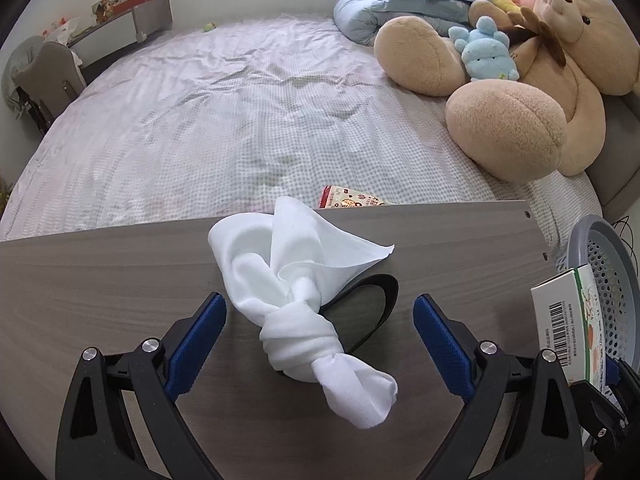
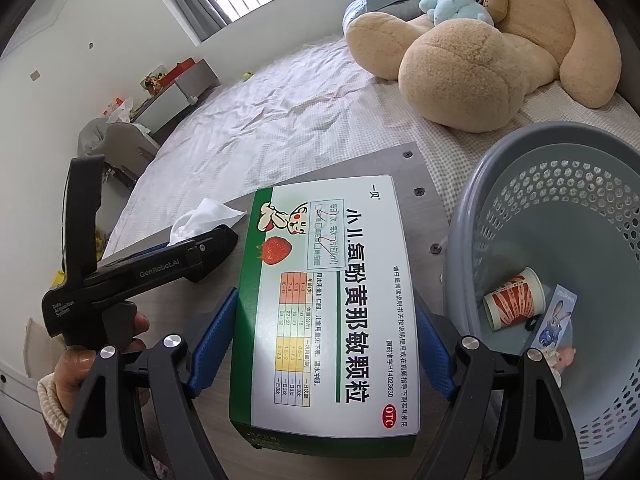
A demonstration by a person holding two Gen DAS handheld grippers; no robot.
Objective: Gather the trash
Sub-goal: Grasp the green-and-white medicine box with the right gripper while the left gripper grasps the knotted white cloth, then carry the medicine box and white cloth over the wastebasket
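While my right claw clamped the white-and-green cardboard medicine box beside the grey perforated plastic basket, my left claw hung released, pads either side of the knotted white cloth on the grey woodgrain surface. Red-and-white paper cup lay inside the basket.

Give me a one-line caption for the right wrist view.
Right gripper holds a medicine box in its jaws beside a grey basket containing a paper cup.
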